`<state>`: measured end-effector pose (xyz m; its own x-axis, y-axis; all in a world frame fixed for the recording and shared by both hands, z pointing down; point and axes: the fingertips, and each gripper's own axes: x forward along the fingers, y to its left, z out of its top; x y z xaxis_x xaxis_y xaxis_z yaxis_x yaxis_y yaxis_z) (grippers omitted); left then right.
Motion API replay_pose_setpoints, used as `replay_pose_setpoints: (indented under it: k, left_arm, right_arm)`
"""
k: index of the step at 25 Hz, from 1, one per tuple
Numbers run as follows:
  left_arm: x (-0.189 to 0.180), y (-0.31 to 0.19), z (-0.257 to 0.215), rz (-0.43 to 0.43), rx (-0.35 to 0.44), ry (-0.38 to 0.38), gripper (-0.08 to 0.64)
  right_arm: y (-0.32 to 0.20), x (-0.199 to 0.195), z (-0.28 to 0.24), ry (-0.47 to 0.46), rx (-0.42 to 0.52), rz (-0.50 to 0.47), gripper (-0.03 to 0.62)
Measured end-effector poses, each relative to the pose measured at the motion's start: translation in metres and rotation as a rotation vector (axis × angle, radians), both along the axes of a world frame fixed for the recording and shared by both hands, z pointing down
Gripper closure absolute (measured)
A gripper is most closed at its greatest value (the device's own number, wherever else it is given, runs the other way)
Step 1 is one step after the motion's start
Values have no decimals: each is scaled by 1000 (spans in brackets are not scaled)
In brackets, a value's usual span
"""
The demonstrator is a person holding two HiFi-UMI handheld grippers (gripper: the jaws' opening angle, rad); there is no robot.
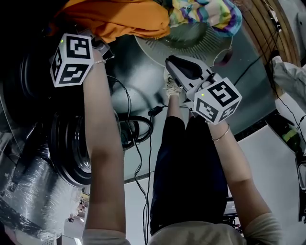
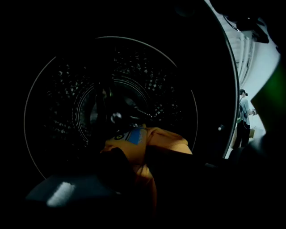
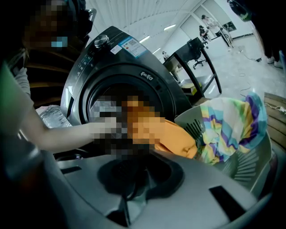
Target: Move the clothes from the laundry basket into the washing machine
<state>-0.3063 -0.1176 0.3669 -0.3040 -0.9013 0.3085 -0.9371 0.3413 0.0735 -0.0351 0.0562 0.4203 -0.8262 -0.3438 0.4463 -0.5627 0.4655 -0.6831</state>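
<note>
My left gripper is shut on an orange garment and holds it at the mouth of the washing machine. In the left gripper view the orange garment, with a blue patch, hangs between the dark jaws of the left gripper in front of the dark perforated drum. A striped multicolour cloth lies in the grey laundry basket. My right gripper hovers near the basket rim, jaws together, holding nothing. In the right gripper view the right gripper points at the basket.
The machine's round door stands open at the left. Black cables run across the grey floor by the person's legs. A plastic-wrapped object sits at the lower left. A black desk and chair stand behind the machine.
</note>
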Motion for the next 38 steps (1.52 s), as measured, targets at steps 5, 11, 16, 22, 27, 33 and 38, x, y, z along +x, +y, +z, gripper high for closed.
replay_pose_setpoints:
  k: [5, 11, 16, 22, 27, 33, 38]
  left_arm:
    - [-6, -11, 18, -12, -57, -7, 473]
    - [6, -4, 56, -38, -188, 137, 282]
    - [15, 20, 48, -25, -176, 204, 218]
    - [37, 66, 63, -32, -249, 199, 211]
    - [95, 100, 104, 31, -359, 271, 210]
    - [142, 102, 148, 79, -455, 301, 210]
    - [138, 84, 163, 49, -472, 234, 213]
  right_arm:
    - [4, -6, 3, -4, -9, -8, 548]
    - [7, -13, -3, -41, -6, -25, 549]
    - [4, -10, -5, -50, -4, -16, 549]
    - [4, -5, -3, -48, -10, -2, 549]
    - [9, -3, 1, -47, -24, 4, 549]
    - [11, -1, 6, -51, -33, 8, 549]
    - [9, 5, 11, -71, -42, 43, 554]
